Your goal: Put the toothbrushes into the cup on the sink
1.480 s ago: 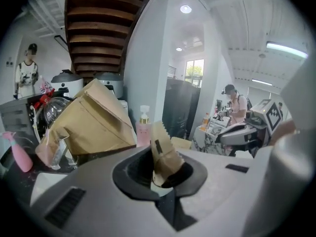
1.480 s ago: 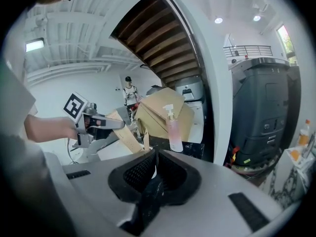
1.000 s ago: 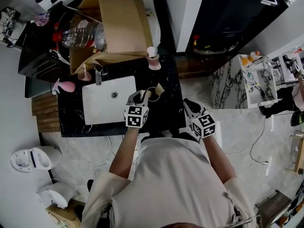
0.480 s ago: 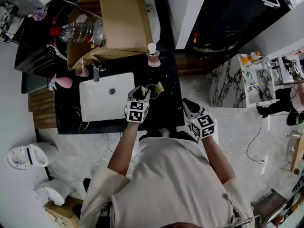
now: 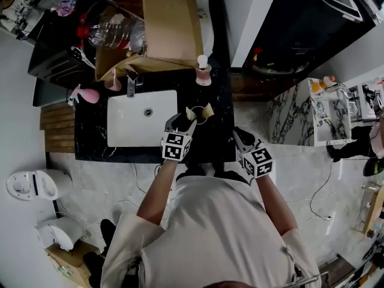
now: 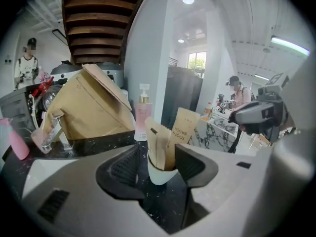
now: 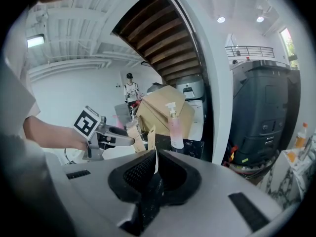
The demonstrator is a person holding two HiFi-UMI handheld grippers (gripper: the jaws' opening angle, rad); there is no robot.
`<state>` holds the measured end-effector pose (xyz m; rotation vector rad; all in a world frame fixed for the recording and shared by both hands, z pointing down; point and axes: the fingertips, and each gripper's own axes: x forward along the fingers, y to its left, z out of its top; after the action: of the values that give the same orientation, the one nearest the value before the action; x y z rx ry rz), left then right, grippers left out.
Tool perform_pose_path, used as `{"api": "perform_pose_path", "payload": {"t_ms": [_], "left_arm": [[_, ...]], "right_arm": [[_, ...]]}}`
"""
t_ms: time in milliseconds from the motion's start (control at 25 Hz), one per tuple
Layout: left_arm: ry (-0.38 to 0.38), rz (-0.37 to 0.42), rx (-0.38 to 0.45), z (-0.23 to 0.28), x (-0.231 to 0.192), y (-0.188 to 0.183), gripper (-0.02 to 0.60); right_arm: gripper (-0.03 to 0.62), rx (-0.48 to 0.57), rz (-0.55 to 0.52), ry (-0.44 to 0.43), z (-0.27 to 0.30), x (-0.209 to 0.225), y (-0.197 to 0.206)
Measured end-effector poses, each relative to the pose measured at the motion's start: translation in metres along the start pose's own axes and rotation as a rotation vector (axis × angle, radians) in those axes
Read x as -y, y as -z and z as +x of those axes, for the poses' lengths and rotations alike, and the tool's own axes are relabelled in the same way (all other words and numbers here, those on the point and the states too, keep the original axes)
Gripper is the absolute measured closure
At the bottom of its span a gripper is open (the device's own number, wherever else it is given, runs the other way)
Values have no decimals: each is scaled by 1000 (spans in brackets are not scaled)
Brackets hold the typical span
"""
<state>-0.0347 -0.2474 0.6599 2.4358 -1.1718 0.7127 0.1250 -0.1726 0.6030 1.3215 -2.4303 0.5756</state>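
Note:
A white cup (image 5: 198, 115) (image 6: 160, 172) stands on the black counter (image 5: 93, 140) right of the white sink (image 5: 141, 125). Two brown paper toothbrush packets (image 5: 208, 109) (image 6: 184, 126) stick up out of it. My left gripper (image 5: 181, 123) (image 6: 159, 166) is open; its jaws have just been opening and now stand on either side of the cup without pressing it. My right gripper (image 5: 242, 138) (image 7: 154, 169) hangs shut beyond the counter's right front corner, and I see nothing held in it. From the right gripper view the left gripper (image 7: 111, 136) and the packets (image 7: 134, 139) show at the left.
A pink pump bottle (image 5: 203, 72) (image 6: 143, 117) stands behind the cup. A tap (image 5: 132, 80), a pink cup (image 5: 113, 83) and a pink spray bottle (image 5: 87, 95) line the sink's back edge. A cardboard box (image 5: 162, 23) and a large plastic bottle (image 5: 117, 33) sit behind.
The left gripper's jaws have opened and let go of a toothbrush packet, which now stands in the cup beside the other. The right gripper has stayed where it was.

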Motion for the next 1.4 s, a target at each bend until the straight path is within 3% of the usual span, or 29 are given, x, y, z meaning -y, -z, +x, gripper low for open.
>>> {"api": "perform_pose_path", "payload": {"t_ms": [320,840,1080,1400], "left_arm": [[-62,-72,104,-51,9,-19,377],[-213,-142,239,-136,23,-28,506],[-288,-166,278,-169,26,-20,567],[-328,-185,299,-202,21,-7,574]], "right_arm": [[553,34,-44,-50,-8,-12,-27],[553,95,-119,-225,-13,-44,-59],[553,105,-158,-305,-14,-66,-61],[554,122,-196,-332,-14,-87,-65]]}}
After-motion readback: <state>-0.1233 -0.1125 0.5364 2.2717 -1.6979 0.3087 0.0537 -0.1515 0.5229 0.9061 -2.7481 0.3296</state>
